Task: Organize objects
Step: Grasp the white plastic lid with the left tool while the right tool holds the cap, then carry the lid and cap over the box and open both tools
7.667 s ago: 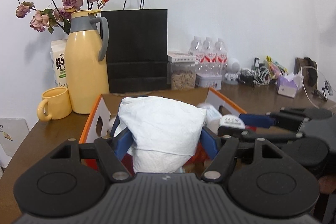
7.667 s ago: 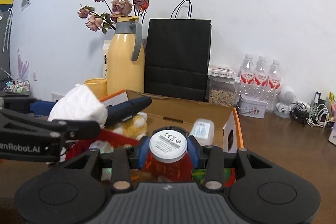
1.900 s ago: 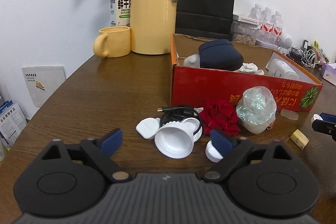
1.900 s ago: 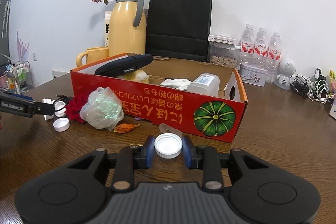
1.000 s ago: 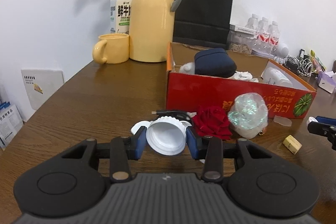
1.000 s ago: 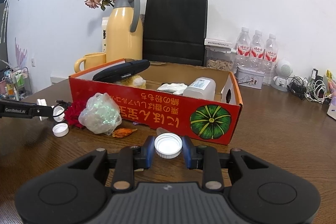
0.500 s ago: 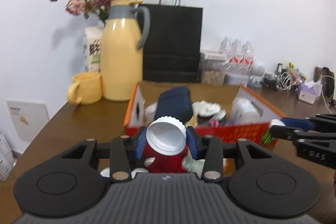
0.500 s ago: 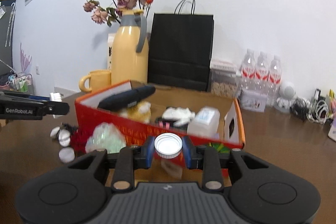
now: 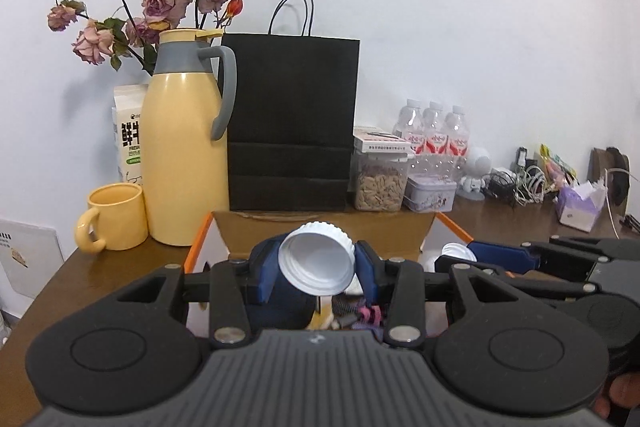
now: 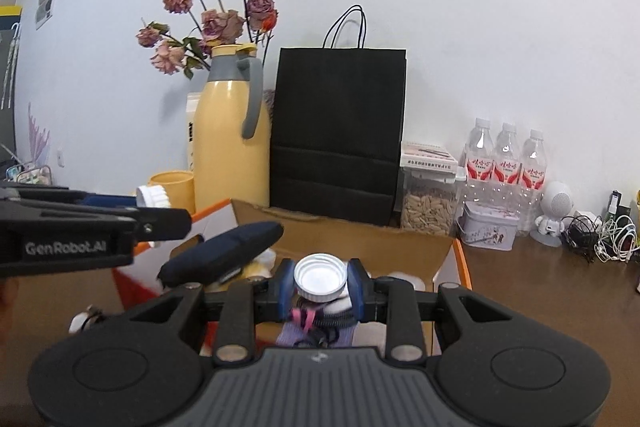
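Observation:
My left gripper [image 9: 316, 269] is shut on a large white ribbed lid [image 9: 317, 259], tilted with its hollow side toward the camera, above the orange-edged cardboard box [image 9: 452, 227]. My right gripper [image 10: 320, 285] is shut on a smaller white bottle cap [image 10: 320, 277], also held over the box [image 10: 460, 255]. A dark blue pouch [image 10: 224, 253] lies in the box beside white and pink items. The right gripper [image 9: 456, 259] shows from the side in the left wrist view, the left gripper [image 10: 160, 205] in the right wrist view.
Behind the box stand a yellow thermos jug [image 9: 182, 155] with dried roses, a yellow mug [image 9: 114, 217], a milk carton [image 9: 130, 139], a black paper bag [image 9: 290, 123], a jar of seeds [image 9: 378, 181], water bottles [image 9: 434, 137], a tin and tangled cables [image 9: 520, 183].
Both grippers have risen from the tabletop and moved forward over the box, each still holding its cap. The rose and wrapped bundle on the table have dropped out of sight.

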Available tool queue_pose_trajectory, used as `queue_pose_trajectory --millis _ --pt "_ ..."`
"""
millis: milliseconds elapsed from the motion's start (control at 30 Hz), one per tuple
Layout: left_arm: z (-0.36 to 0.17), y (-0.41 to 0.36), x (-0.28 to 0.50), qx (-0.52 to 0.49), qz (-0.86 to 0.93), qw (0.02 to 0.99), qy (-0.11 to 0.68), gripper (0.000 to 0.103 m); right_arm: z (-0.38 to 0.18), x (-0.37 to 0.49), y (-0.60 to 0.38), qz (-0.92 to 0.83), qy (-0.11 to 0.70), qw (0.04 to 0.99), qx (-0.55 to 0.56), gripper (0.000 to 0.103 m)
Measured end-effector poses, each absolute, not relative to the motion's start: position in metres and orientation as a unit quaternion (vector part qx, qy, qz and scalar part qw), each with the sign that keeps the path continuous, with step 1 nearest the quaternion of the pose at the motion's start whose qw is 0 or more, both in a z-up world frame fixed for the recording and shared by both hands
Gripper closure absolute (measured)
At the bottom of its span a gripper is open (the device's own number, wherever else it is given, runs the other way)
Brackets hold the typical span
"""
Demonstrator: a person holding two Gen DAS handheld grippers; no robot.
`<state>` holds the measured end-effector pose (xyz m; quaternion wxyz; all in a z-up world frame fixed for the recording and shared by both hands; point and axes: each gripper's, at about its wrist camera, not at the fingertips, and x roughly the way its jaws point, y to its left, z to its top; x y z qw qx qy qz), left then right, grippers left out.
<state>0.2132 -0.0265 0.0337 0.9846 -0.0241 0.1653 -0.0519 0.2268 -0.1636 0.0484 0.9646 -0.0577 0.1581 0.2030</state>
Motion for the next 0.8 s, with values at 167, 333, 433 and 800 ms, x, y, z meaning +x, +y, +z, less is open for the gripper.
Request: queue_pose_trajectory --millis 167,333,433,800 --pt "0.035 -0.031 0.243 -0.037 -0.046 0.984 0.168 0.062 0.048 0.254 -0.159 0.194 0.159 0.966 -0.056 0.076" --pt "0.029 -0.036 0.270 -0.043 -0.042 0.983 0.174 0.062 0.042 0.281 -0.156 0.185 0.167 0.967 -0.045 0.076" --pt "0.024 -0.038 0.283 -0.048 -0.044 0.981 0.183 0.062 0.037 0.294 -0.155 0.179 0.172 0.968 -0.037 0.076" --pt "0.012 -0.041 0.297 -0.042 -0.047 0.978 0.197 0.062 0.023 0.305 -0.156 0.179 0.192 0.964 -0.037 0.075"
